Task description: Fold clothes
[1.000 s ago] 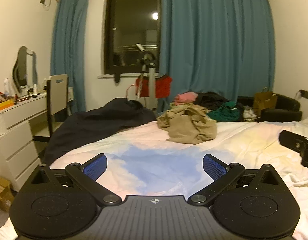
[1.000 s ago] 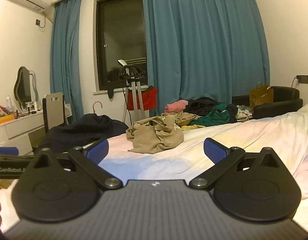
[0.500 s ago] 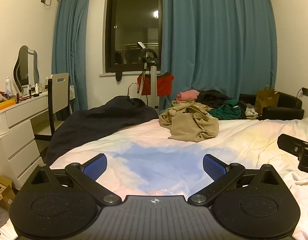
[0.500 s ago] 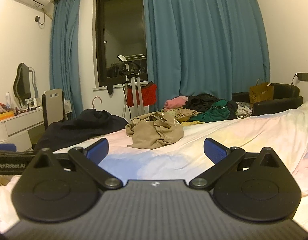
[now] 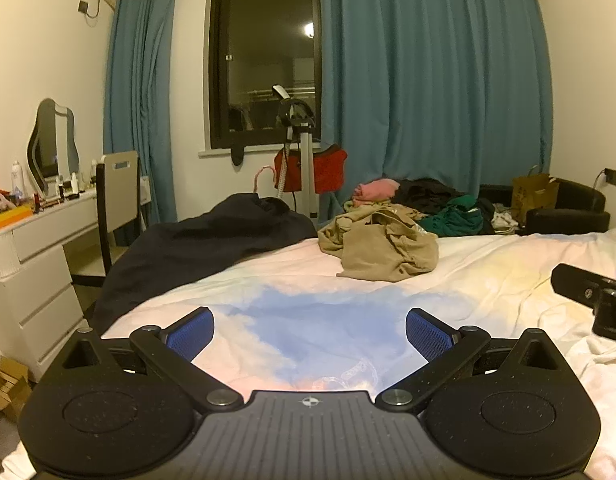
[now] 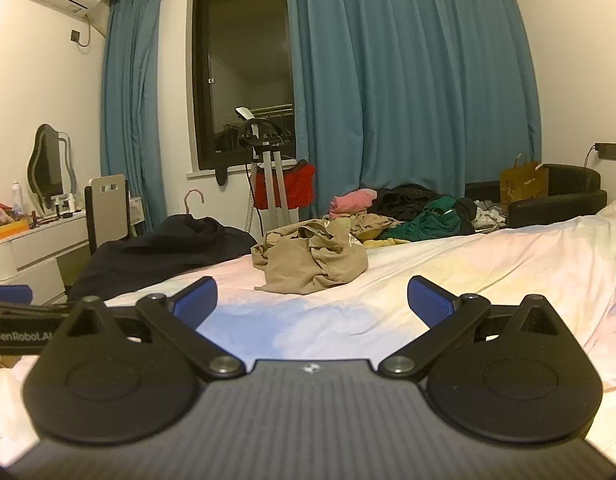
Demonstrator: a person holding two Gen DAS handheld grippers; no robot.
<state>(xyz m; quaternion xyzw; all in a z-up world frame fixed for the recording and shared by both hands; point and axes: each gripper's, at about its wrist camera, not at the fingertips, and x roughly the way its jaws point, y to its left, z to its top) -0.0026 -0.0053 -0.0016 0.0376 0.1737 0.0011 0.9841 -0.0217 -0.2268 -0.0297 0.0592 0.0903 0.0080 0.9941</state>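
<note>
A crumpled tan garment [image 5: 384, 246] [image 6: 314, 258] lies on the bed's far side. Behind it is a pile of pink [image 5: 374, 191], black and green clothes [image 5: 454, 216] [image 6: 424, 220]. A dark garment [image 5: 200, 244] [image 6: 160, 246] is draped over the bed's far left corner. My left gripper [image 5: 310, 330] is open and empty above the sheet. My right gripper [image 6: 312, 304] is open and empty, well short of the tan garment. The right gripper's body shows at the right edge of the left wrist view [image 5: 592, 296].
The bed [image 5: 488, 276] has a pastel cloud-print sheet. A white dresser [image 5: 32, 264] with a mirror and a chair [image 5: 116, 196] stand left. A stand with a red garment [image 5: 308, 168] is by the window. A black armchair [image 5: 568, 212] and paper bag are right.
Both grippers have lifted or tilted slightly; the clothes sit a little lower in both views. Both stay open and empty.
</note>
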